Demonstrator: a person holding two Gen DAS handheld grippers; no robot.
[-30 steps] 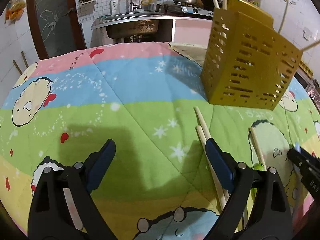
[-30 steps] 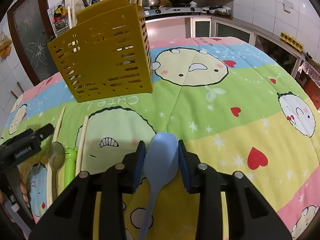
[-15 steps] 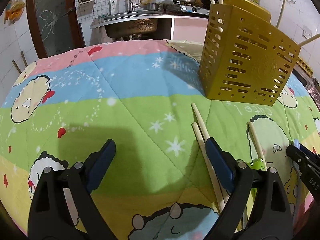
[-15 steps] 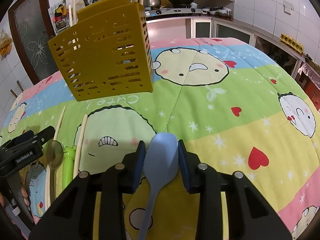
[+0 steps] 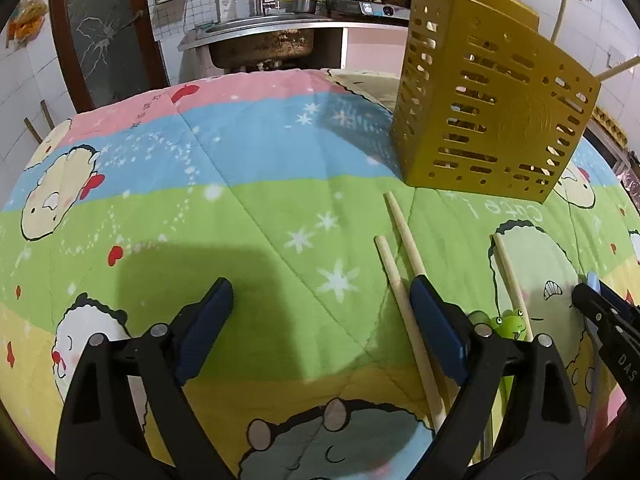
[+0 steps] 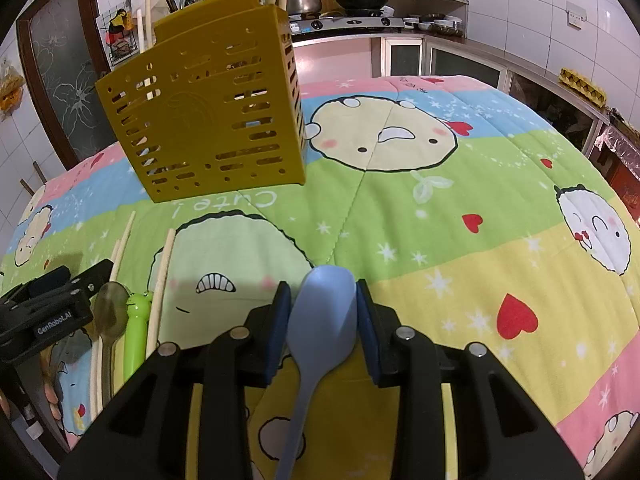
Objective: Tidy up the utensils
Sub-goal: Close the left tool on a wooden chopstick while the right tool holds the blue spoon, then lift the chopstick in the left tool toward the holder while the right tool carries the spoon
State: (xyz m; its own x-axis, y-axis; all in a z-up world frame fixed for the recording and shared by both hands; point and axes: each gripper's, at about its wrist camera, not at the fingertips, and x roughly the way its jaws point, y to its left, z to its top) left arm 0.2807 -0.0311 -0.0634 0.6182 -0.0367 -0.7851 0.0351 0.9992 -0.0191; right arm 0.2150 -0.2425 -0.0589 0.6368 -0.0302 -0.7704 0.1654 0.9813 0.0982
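A yellow slotted utensil holder (image 5: 488, 136) (image 6: 208, 120) stands on the cartoon quilt (image 5: 260, 208), with chopsticks sticking out of its top. My left gripper (image 5: 320, 320) is open and empty, low over the quilt; two wooden chopsticks (image 5: 404, 280) lie by its right finger. A third chopstick (image 5: 512, 280) and a green frog-handled utensil (image 5: 506, 322) lie further right. My right gripper (image 6: 322, 308) is shut on a light blue spoon (image 6: 320, 320), bowl forward. In the right wrist view the chopsticks (image 6: 160, 280), a clear spoon (image 6: 110, 312) and the green utensil (image 6: 136, 332) lie at left.
The quilt covers the whole table (image 6: 480, 200). Behind it are a sink (image 5: 260, 40), a stove with pots (image 6: 352, 16) and tiled walls. The left gripper's body (image 6: 44, 312) shows at the left of the right wrist view.
The left gripper has drawn back a little from the holder, which now looks slightly farther. The right gripper still holds the blue spoon in the same place.
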